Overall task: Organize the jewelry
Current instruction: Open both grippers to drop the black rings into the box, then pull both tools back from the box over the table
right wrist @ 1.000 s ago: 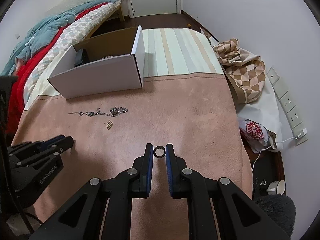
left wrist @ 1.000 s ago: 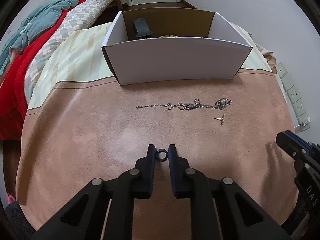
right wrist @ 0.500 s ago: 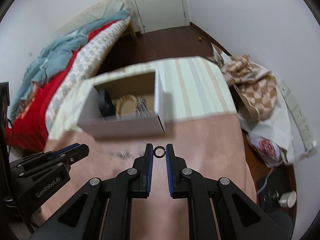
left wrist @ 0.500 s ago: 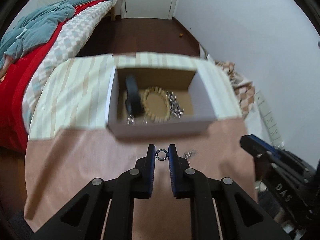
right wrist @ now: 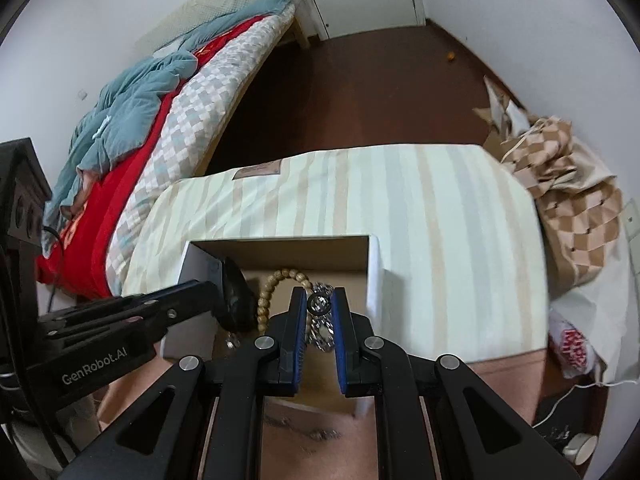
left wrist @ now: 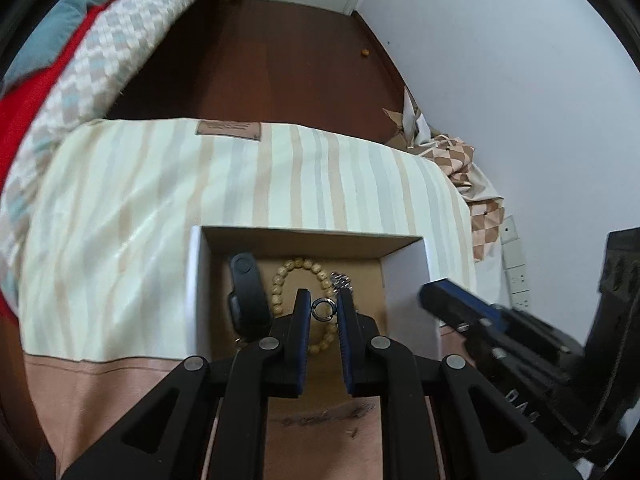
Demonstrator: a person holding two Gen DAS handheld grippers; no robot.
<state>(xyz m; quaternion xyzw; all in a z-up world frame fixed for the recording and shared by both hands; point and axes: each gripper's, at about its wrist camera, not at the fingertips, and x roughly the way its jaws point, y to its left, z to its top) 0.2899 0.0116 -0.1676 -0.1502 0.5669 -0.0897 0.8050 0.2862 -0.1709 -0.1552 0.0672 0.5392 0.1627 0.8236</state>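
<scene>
My left gripper [left wrist: 323,309] is shut on a small silver ring [left wrist: 323,309] and hangs over the open white box [left wrist: 194,276]. My right gripper [right wrist: 319,304] is shut on a dark ring [right wrist: 319,304], above the same box [right wrist: 376,276]. Inside lie a wooden bead bracelet [left wrist: 301,265], a black watch [left wrist: 248,292] and a silver chain [left wrist: 341,280]. In the right wrist view the bracelet [right wrist: 280,278], the watch [right wrist: 236,292] and the chain [right wrist: 320,330] show below the fingers. The left gripper's fingers [right wrist: 176,300] reach over the box from the left.
The box stands on a striped cloth [left wrist: 120,208] over a pink blanket [left wrist: 100,400]. A chain lies on the blanket [right wrist: 316,434] below the fingers. A bed with red and teal covers [right wrist: 132,120] is at left, checked fabric [right wrist: 572,220] and wall sockets [left wrist: 516,264] at right.
Both grippers have lifted off the pink blanket and travelled forward over the box, each keeping its ring. The necklace and gold piece on the blanket have slid out of sight beneath them.
</scene>
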